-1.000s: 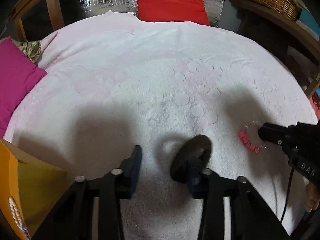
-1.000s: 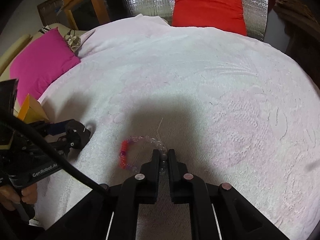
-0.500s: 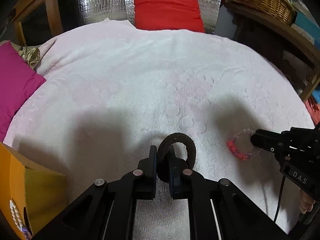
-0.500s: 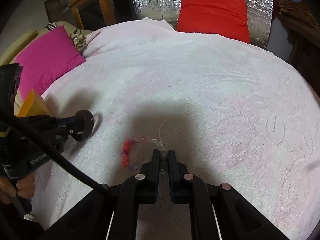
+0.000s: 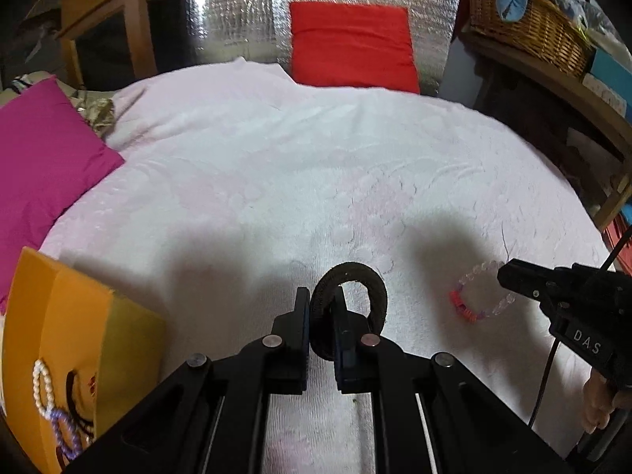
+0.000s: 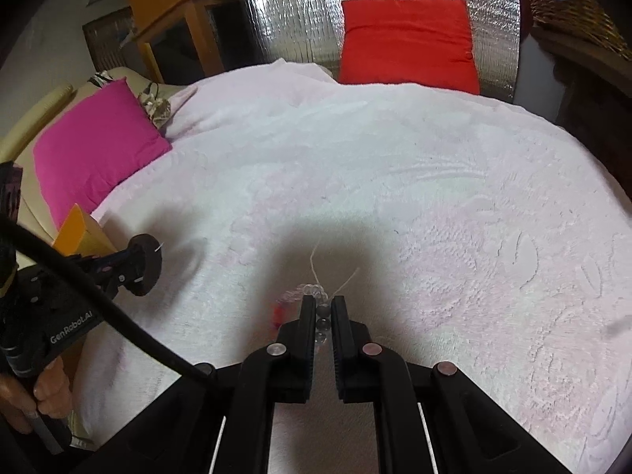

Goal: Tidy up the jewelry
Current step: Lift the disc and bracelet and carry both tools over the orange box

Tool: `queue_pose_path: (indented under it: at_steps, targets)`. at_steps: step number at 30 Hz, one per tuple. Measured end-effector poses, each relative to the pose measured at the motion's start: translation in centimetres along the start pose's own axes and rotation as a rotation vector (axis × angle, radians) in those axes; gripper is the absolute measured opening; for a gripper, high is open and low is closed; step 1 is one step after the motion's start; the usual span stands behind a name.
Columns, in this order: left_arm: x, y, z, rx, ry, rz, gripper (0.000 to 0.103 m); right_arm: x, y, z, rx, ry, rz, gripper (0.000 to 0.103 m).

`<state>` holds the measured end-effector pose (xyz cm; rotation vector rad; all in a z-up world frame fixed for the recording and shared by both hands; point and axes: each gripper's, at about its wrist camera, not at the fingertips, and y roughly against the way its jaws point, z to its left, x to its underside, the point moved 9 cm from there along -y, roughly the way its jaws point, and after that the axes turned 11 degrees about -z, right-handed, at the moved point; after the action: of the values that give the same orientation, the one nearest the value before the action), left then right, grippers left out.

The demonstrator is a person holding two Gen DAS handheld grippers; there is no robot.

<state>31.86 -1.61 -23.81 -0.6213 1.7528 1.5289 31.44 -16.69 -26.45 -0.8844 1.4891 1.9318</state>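
Pinching a dark ring (image 5: 357,304) in our left gripper (image 5: 320,318) and a bracelet (image 6: 316,308) in our right gripper (image 6: 323,318), we judge both bound for the box (image 5: 79,339) left of us.

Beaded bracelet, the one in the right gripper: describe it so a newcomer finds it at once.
Start at the white bedspread, near its right front edge. The right gripper is shut on the beaded bracelet there. It is clear beads with a coral-red stretch, unlike the plain dark ring in the left gripper.
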Motion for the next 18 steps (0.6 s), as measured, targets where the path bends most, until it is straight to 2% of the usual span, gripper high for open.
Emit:
queue_pose_path:
  at_steps: [10,18]
  targets:
    - [0.3,3.0,1.3,-0.082,0.015,-0.054,0.010,-0.4,2.6,2.0,-0.028,-0.030,-0.057,0.009]
    - [1.0,5.0,3.0,-0.137,0.024,-0.084,0.010,-1.0,4.0,5.4,-0.096,-0.020,-0.106,0.009]
